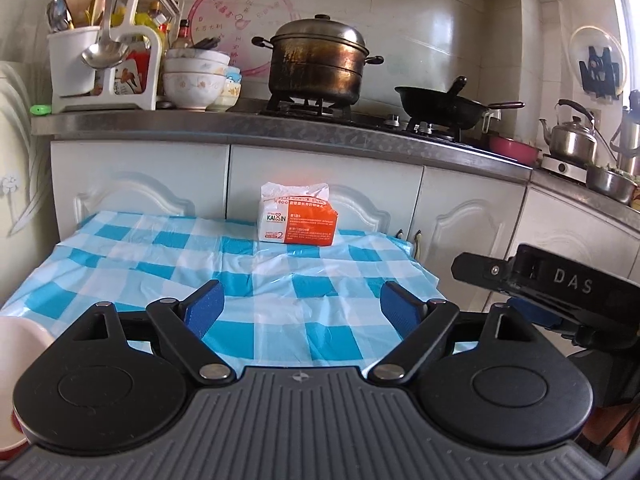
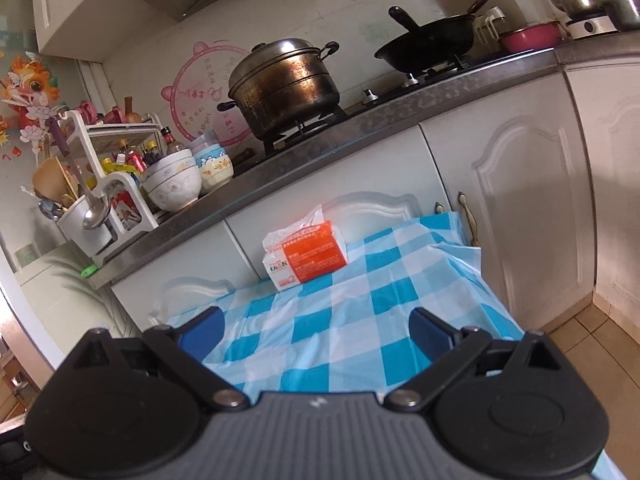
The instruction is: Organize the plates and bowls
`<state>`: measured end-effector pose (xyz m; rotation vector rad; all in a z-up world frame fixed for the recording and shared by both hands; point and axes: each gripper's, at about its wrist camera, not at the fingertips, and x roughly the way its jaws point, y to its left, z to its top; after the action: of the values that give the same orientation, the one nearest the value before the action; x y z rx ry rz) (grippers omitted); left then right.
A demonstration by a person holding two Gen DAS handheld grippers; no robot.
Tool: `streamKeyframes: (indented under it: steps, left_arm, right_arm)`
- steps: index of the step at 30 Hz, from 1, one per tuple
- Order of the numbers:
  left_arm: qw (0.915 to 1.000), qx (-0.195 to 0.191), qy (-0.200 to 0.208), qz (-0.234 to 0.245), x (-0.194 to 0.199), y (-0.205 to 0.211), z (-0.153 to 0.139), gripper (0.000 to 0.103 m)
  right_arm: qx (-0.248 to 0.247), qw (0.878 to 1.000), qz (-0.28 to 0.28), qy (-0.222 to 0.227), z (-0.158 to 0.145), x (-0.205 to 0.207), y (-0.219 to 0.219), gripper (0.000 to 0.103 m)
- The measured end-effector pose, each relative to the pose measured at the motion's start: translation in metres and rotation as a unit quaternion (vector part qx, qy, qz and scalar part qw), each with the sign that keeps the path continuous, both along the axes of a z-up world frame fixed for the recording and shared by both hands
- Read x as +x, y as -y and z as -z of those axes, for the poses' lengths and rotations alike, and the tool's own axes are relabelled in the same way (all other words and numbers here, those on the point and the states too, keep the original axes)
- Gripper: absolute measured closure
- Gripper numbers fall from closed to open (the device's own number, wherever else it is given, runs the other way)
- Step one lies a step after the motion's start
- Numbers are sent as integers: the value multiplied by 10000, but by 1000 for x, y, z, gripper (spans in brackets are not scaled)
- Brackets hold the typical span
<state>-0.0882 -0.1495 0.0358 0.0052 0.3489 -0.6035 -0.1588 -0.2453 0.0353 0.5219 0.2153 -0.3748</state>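
Note:
My left gripper (image 1: 302,306) hangs open over the blue-and-white checked tablecloth (image 1: 240,264), nothing between its blue pads. At the lower left edge of the left wrist view a white bowl rim (image 1: 20,344) with a red band below peeks out beside the gripper. My right gripper (image 2: 316,330) is open too, tilted over the same cloth (image 2: 360,320), empty. Its black body (image 1: 552,284) shows at the right of the left wrist view. Stacked flowered bowls (image 1: 196,80) (image 2: 174,184) stand on the counter beside a utensil rack.
An orange-and-white tissue pack (image 1: 296,216) (image 2: 306,256) lies at the far side of the table against white cabinets. On the counter (image 1: 240,126): a steamer pot (image 1: 320,64), a black wok (image 1: 440,106), a kettle (image 1: 570,138), a utensil rack (image 1: 104,40). Tiled floor (image 2: 592,344) lies right of the table.

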Motion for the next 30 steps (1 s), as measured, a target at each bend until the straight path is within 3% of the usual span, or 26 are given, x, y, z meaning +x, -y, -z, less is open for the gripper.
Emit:
streamKeyframes:
  steps: [18,30]
  left_arm:
    - [9978,488,-134,-436,-96,-87,-17,0]
    - [9956,518,-127,-774,-139,-141,-31,0]
  right_arm:
    - [-471,9966,286,-615,-22,-88,-91,5]
    - [-671,9933,113,-932,-33,-112,-148,5]
